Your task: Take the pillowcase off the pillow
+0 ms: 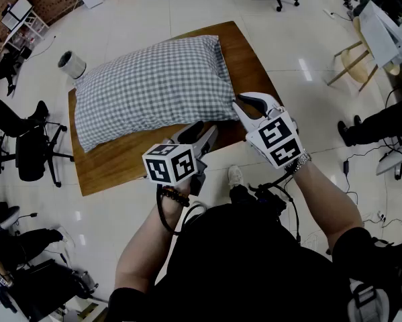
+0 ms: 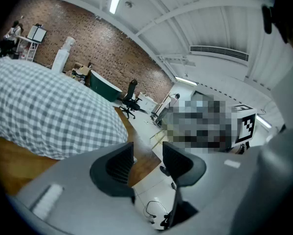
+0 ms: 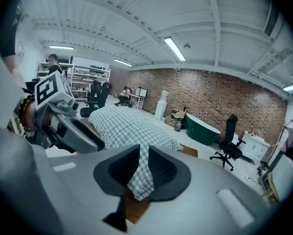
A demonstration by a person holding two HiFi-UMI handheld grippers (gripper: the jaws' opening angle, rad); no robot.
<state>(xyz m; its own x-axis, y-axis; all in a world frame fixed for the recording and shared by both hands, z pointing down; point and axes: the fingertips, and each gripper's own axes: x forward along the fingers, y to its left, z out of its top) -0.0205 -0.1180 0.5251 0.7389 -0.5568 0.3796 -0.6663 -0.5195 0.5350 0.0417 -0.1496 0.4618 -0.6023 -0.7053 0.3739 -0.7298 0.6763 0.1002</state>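
One pillowcase (image 1: 154,86) corner is pinched in right gripper (image 3: 142,169) jaws; left gripper (image 2: 148,161) jaws gape; pillow hidden.

The pillow (image 1: 150,86) covers most of the table (image 1: 113,170); only a strip of wood along the near left edge is bare. A roll (image 1: 72,64) blocks the far left corner. The left gripper (image 1: 202,133) and the right gripper (image 1: 243,104), clamped on the pillowcase (image 3: 141,173), crowd the near right corner. The floor (image 1: 301,66) is open far and right, and chairs (image 1: 29,154) stand left.
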